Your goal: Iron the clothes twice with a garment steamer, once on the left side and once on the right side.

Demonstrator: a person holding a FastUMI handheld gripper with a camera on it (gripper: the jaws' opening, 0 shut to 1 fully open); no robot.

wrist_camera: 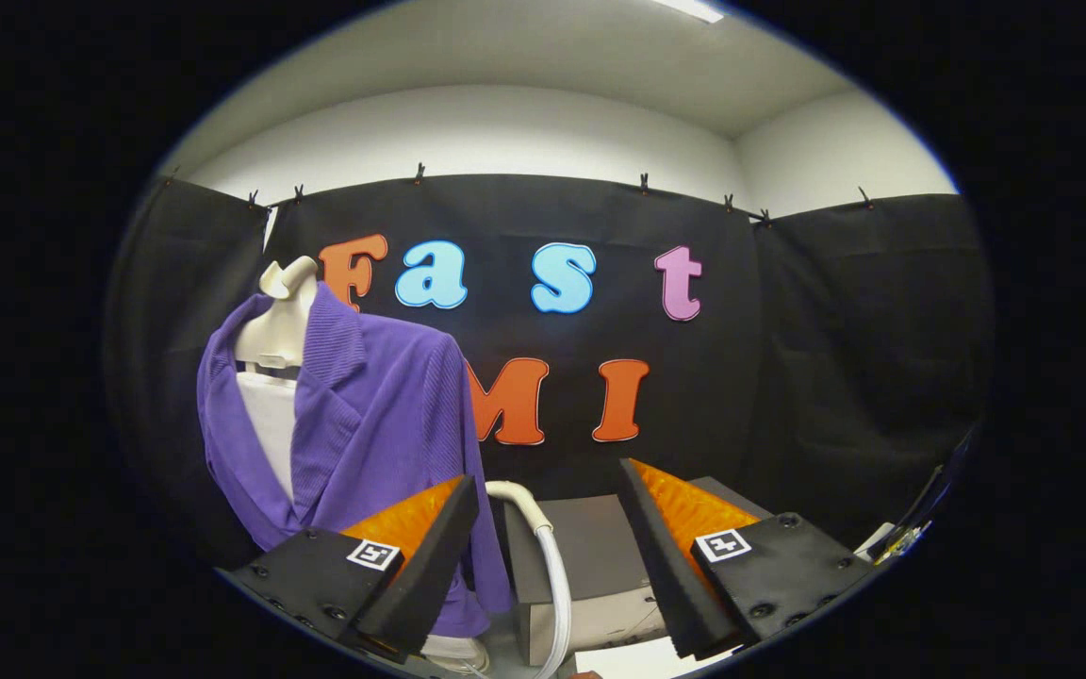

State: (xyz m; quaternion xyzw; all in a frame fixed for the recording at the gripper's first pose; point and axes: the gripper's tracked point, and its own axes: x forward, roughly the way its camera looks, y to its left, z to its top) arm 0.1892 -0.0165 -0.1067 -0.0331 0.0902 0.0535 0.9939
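Observation:
A purple ribbed jacket (378,415) hangs on a pale mannequin torso (277,321) to the left, beyond my left finger, with a white top (271,424) showing under its open front. My gripper (548,566) is open, its fingers spread wide with nothing held between them. Between the fingers and just ahead runs a white steamer hose (548,566), curving down from a bend near the jacket's hem. The steamer head itself I cannot make out.
A grey box-like unit (590,566) stands just ahead between the fingers, behind the hose. Black cloth walls the booth behind and to both sides. Some cables and a dark edge (911,528) show past the right finger.

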